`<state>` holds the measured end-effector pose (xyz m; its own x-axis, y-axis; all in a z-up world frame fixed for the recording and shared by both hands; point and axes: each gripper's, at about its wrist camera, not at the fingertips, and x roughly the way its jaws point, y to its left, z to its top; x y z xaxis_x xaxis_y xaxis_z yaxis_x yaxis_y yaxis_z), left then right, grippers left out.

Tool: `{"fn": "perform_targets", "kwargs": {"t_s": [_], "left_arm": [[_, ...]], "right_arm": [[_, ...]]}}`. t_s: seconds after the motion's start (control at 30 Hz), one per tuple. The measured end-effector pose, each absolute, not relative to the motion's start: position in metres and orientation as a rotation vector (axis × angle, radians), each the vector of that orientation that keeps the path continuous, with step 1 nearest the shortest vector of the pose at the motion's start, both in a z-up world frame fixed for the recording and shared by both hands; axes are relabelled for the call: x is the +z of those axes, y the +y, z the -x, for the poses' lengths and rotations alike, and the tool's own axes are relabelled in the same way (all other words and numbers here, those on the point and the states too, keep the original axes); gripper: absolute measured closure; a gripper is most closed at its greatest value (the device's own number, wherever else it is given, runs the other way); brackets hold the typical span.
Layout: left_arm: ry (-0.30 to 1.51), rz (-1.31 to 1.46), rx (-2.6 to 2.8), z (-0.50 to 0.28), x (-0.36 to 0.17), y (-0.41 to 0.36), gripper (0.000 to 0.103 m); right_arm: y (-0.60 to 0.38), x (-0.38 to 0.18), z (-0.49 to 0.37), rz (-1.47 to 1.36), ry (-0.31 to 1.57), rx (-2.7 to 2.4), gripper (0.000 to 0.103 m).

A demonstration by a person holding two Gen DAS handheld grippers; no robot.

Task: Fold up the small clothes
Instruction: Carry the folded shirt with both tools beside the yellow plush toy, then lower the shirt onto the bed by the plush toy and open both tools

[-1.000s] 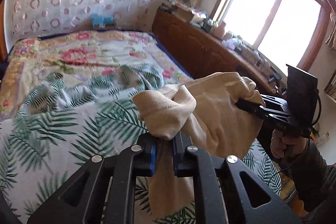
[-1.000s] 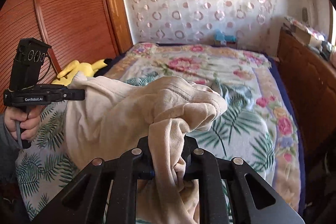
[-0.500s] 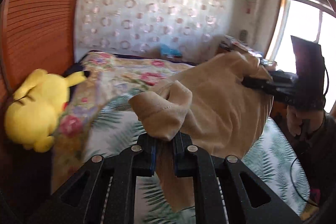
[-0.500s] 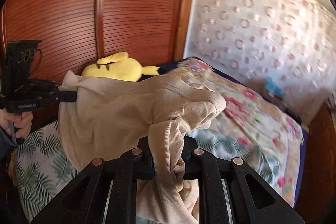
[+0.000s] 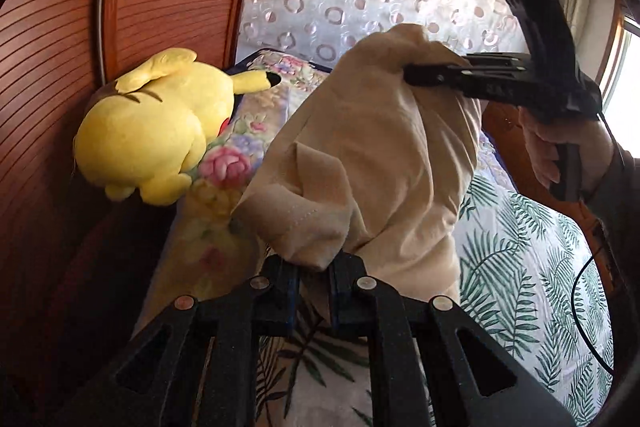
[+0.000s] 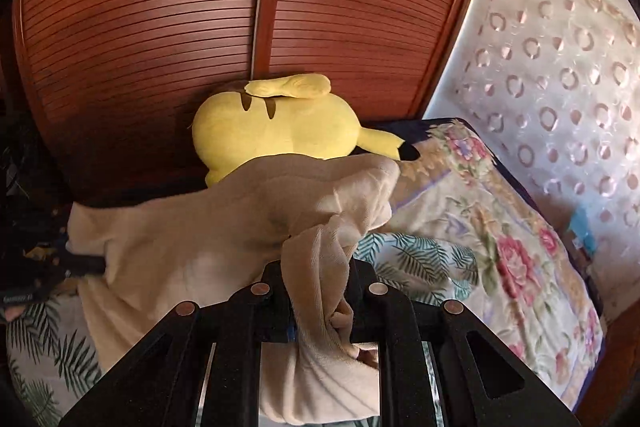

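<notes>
The beige garment [image 5: 372, 155] hangs in the air between the two hands, above the bed [image 5: 532, 251], each gripper nipping one bunched corner so the cloth can probably be spread and laid flat for a first fold. In the left wrist view the left gripper [image 5: 312, 291] sits at 6 o'clock, its jaws nearly together and clamped on a stitched hem, while the right gripper [image 5: 408, 75] shows toward 1 o'clock, biting the far corner, with the person's hand [image 5: 560, 147] on its handle. In the right wrist view the right gripper [image 6: 320, 291] is likewise almost closed, a thick twist of the same cloth pinched between its pads and trailing below. Both grips look unchanged from a second ago; what differs is the aim. Then the cameras faced the patterned curtain and the window; now both have swung round toward the slatted wooden wardrobe [image 6: 160, 27], and the yellow plush toy [image 5: 160, 131], at 9 o'clock in the left view, fills much more of each picture. The garment has travelled with the hands, taut enough to stay off the bed.
</notes>
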<state>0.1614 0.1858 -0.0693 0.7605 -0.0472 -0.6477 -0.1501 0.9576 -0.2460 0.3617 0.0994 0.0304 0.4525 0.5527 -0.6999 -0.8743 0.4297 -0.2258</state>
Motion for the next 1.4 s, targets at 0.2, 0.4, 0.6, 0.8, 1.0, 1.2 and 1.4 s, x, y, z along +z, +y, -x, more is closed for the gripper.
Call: {"fn": "perform_targets", "kwargs": {"t_s": [0.2, 0.4, 0.6, 0.8, 1.0, 1.2, 1.4], "left_arm": [[0.737, 0.268, 0.085, -0.157, -0.081, 0.196, 0.090], [0.724, 0.235, 0.099, -0.156, -0.077, 0.194, 0.084], [0.649, 0.193, 0.081, -0.139, -0.058, 0.184, 0.042], [0.608, 0.134, 0.043, -0.130, -0.035, 0.155, 0.021], [0.550, 0.075, 0.012, -0.118, -0.010, 0.112, 0.021], [0.506, 0.043, -0.071, -0.106, 0.008, 0.066, 0.021], [0.472, 0.022, -0.120, -0.093, 0.022, 0.026, 0.021]], "right_arm": [[0.096, 0.028, -0.384, 0.554, 0.619, 0.873, 0.060], [0.085, 0.022, -0.380, 0.455, 0.631, 0.844, 0.059], [0.048, 0.019, -0.342, 0.384, 0.622, 0.795, 0.059], [-0.008, 0.027, -0.283, 0.280, 0.592, 0.742, 0.059], [-0.063, 0.040, -0.213, 0.221, 0.550, 0.669, 0.059], [-0.112, 0.057, -0.140, 0.162, 0.485, 0.584, 0.044], [-0.147, 0.066, -0.081, 0.098, 0.440, 0.498, 0.029]]}}
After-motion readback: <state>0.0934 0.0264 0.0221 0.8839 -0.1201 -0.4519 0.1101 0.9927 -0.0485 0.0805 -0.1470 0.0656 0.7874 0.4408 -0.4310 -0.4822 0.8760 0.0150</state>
